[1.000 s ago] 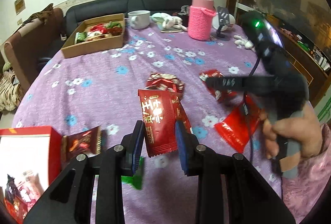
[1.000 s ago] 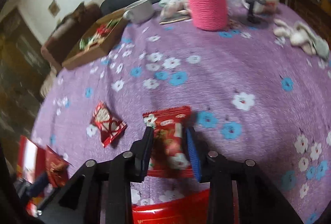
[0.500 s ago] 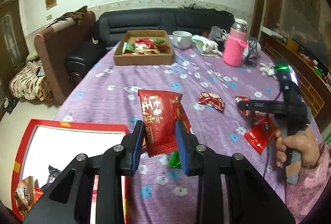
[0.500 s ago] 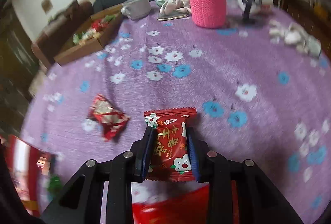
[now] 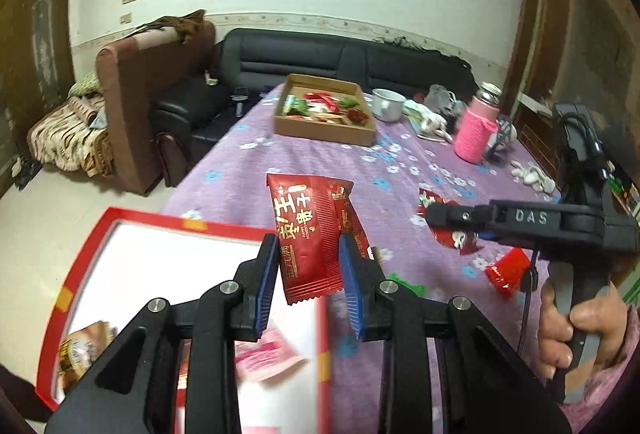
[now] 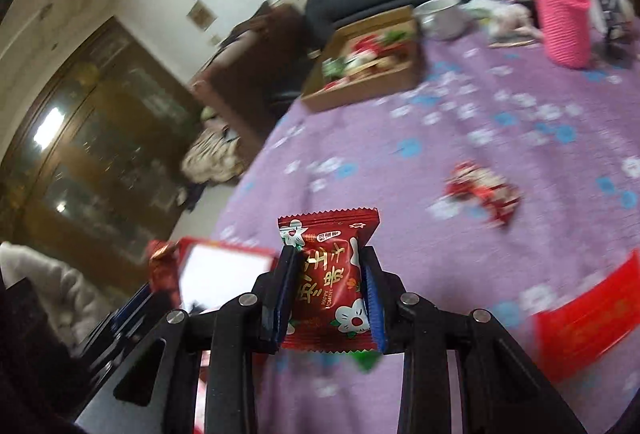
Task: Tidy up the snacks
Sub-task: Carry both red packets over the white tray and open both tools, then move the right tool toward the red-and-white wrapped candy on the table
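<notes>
While several snacks lie already in the red box [image 5: 100, 234], two loose packets remain on the purple worktop [image 5: 400, 169] beyond it. My left tongs [image 5: 308, 274] are narrowed onto a dark red snack packet [image 5: 306, 234] above the box's corner. My right tongs [image 6: 328, 294] clamp a flowered red packet [image 6: 330, 282], over the worktop beside the box. Both tilt downward.

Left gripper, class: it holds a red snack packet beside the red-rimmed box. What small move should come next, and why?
Probably carry the left gripper a little further over the red-rimmed box and open it there. Its red snack packet hangs clamped above the box's right edge, other snacks already lie inside, and the right gripper holds a second packet.
</notes>
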`<state>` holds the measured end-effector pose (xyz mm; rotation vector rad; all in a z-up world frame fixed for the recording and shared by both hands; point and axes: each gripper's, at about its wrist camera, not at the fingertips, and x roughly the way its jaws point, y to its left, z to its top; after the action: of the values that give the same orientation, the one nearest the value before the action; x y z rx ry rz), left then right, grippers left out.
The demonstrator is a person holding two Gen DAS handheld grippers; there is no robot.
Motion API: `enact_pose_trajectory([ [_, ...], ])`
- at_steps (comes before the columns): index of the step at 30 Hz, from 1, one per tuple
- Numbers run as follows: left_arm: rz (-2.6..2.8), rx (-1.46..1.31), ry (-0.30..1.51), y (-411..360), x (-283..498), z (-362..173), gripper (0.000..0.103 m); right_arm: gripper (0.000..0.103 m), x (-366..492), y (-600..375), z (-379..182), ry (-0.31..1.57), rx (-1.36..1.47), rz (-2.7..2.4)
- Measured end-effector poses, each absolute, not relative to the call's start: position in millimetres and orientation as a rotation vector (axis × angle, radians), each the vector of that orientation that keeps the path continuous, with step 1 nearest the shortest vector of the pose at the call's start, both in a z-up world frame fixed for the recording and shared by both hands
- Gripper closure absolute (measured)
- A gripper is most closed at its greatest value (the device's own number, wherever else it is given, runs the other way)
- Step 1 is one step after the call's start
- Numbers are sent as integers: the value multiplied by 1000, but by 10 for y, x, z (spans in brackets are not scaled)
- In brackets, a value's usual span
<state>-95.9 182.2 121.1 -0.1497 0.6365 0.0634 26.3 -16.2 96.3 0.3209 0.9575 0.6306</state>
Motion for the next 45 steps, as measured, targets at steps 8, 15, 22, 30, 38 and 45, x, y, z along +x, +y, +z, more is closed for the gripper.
enact_pose_trajectory([
  [8,177,-179,639,2416,-1309,1077,75,71,-131,662,997,981,208,737],
  [15,247,-195,693,2701,-1453,858,74,71,-409,1305,756,1033,123,786],
  [22,298,-198,669,2735,-1572,888,65,61,-549,1262,835,956,186,854],
  [30,195,-158,664,2328,-1521,904,60,57,-225,-154,823,902,356,604],
  [38,43,-90,712,1680,-1362,805,60,57,-139,-1756,462,921,560,336],
  [45,-14,-13,762,1433,-1175,767,60,56,159,-1736,506,938,476,347],
])
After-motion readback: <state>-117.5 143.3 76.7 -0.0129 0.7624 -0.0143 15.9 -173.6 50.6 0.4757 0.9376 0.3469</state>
